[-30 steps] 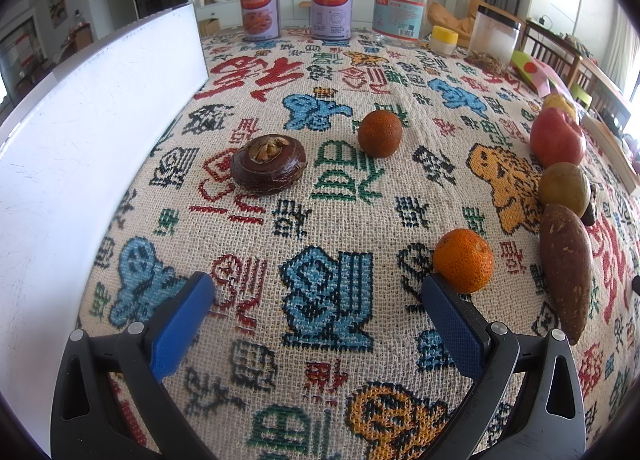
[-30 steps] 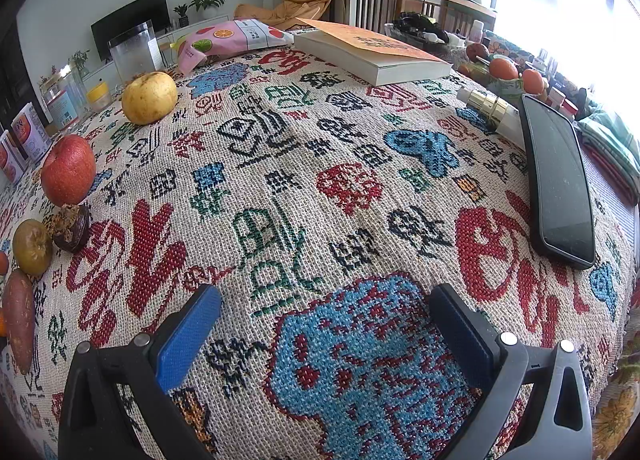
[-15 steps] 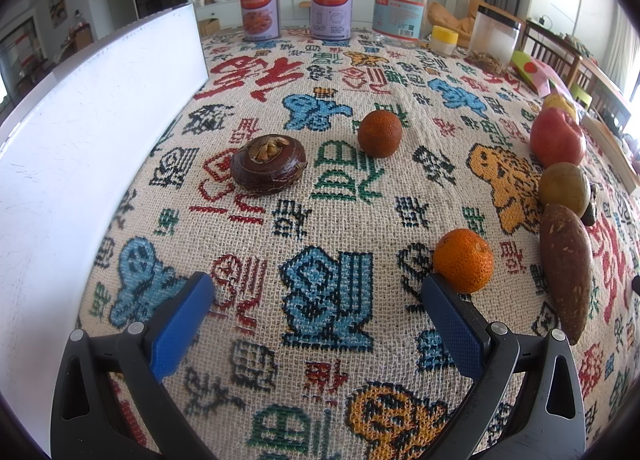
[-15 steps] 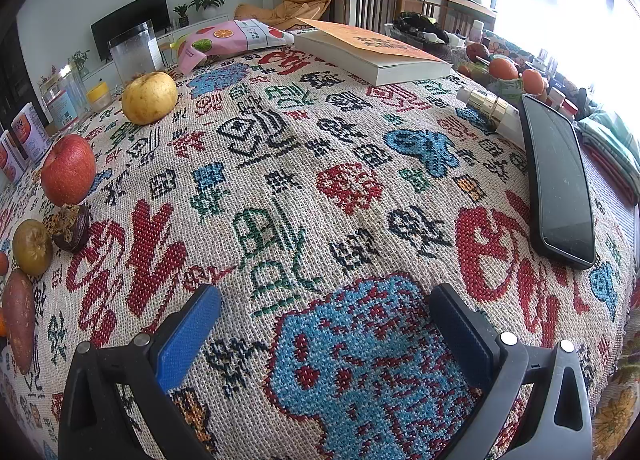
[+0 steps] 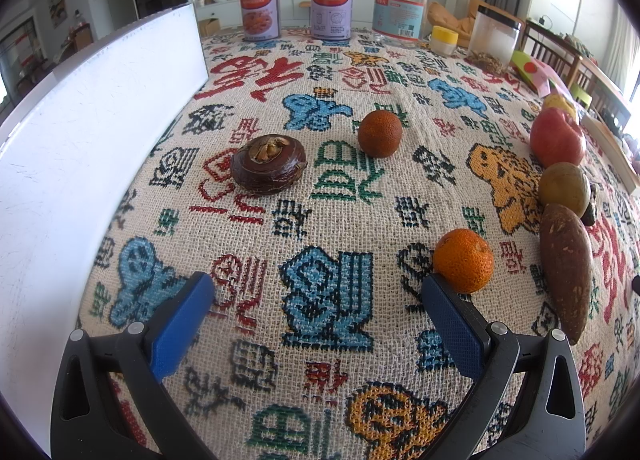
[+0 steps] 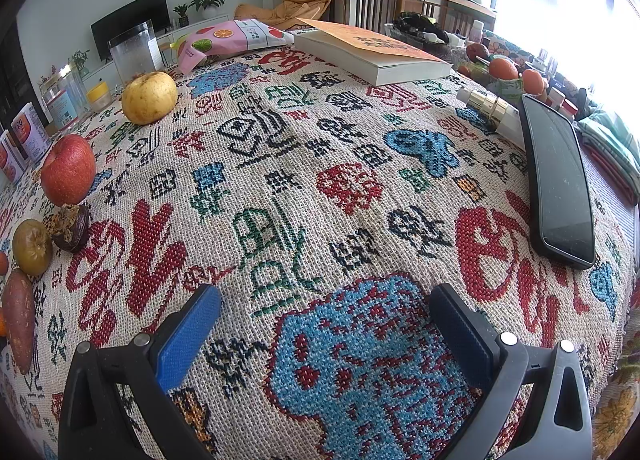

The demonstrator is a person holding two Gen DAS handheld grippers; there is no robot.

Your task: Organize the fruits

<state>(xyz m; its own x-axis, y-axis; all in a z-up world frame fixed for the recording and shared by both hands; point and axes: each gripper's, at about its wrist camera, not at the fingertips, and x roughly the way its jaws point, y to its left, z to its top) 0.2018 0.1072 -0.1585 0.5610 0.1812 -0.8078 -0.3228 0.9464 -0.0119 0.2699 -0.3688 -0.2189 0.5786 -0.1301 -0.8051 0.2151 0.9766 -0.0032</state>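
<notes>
Both my tools hang released, left tool (image 5: pixel 316 292) over the patterned tabletop (image 5: pixel 340 340) with an orange (image 5: pixel 463 260) just past its right finger, right tool (image 6: pixel 326 302) well apart from the red apple (image 6: pixel 68 170) far left.

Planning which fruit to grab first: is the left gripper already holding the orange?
No. The left gripper is open and empty, and the orange sits on the cloth just beyond its right jaw.
</notes>
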